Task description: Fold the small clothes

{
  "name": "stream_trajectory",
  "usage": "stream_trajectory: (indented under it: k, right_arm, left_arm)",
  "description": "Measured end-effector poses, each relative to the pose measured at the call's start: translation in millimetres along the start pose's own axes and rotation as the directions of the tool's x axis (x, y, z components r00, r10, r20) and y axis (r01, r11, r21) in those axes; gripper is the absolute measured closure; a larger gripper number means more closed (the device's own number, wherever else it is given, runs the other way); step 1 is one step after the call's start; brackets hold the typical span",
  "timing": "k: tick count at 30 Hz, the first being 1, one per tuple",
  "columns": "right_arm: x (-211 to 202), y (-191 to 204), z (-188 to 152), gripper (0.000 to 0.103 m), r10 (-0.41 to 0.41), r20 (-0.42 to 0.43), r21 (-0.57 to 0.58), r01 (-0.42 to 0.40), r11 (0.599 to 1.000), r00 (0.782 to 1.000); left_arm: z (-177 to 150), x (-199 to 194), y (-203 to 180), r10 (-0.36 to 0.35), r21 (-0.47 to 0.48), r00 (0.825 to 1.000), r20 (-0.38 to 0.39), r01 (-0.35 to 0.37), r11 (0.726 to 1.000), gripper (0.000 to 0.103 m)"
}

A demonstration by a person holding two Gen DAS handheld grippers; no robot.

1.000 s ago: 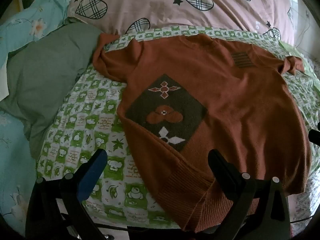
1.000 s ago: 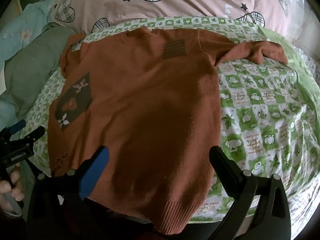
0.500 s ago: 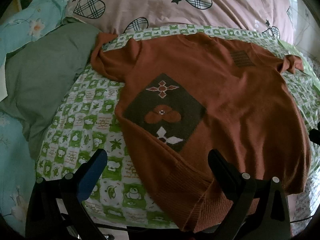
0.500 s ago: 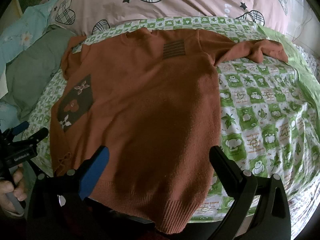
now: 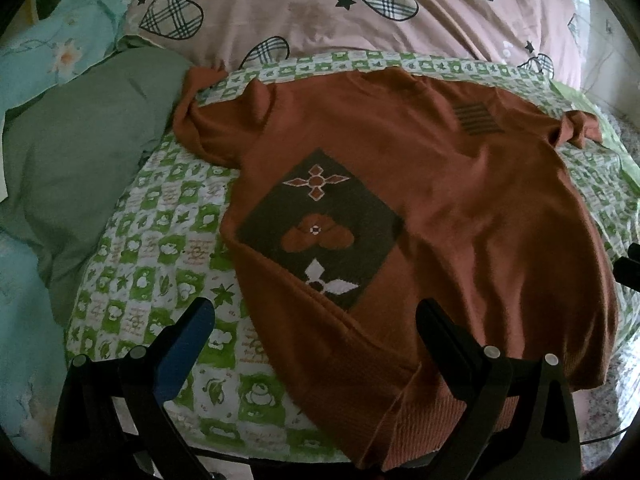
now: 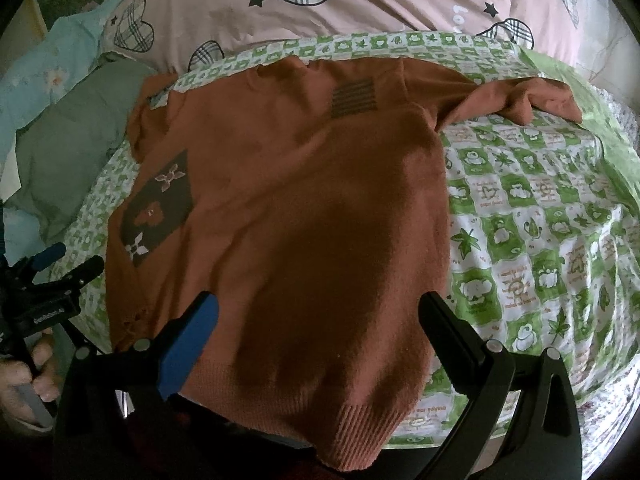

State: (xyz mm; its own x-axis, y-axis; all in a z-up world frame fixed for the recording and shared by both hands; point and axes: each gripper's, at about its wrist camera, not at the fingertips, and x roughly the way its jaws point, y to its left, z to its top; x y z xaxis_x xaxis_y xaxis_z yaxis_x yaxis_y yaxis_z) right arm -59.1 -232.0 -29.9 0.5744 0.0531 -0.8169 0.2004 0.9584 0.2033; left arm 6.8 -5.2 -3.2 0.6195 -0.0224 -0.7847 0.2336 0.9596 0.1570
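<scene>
Since a second ago almost nothing has moved: both views have only drifted slightly, and the sweater (image 5: 460, 216) lies as it did. It is spread flat on the green checked sheet (image 5: 160, 248), hem at the near edge of the bed, neck toward the pink quilt (image 5: 360, 12) at the far edge. One sleeve reaches toward the grey-green pillow (image 5: 80, 152) on the left; the other lies bunched near the far right corner. Your left gripper (image 5: 312, 320) hovers over the hem's left corner, jaws spread wide, holding nothing. Your right gripper (image 6: 316, 312) hangs above the hem's middle, jaws equally wide and empty. In the right wrist view, your hand (image 6: 28, 372) holds the left gripper's handle beside the bed's left edge.
</scene>
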Motion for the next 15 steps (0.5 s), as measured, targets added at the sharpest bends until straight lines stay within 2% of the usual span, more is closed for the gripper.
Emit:
stream_trajectory:
  k: [1, 8, 15]
  right_arm:
    - [0.5, -0.8, 0.6, 0.003, 0.01, 0.0, 0.006, -0.01, 1.0, 1.0]
    - [4.0, -5.5, 2.6, 0.003, 0.03, 0.022, 0.02, -0.03, 0.999, 0.999]
    - [6.0, -7.7, 5.3, 0.003, 0.057, 0.051, 0.025, -0.059, 0.998, 0.997]
  left_arm:
    - [-0.2, 1.1, -1.1, 0.018, 0.014, 1.0, 0.006, -0.018, 1.0, 0.002]
    - [3.7, 4.8, -2.1, -0.017, -0.006, 1.0, 0.004, 0.017, 1.0, 0.002]
    - [7.7, 10.7, -5.2, -0.012, 0.009, 1.0, -0.012, 0.012, 1.0, 0.002]
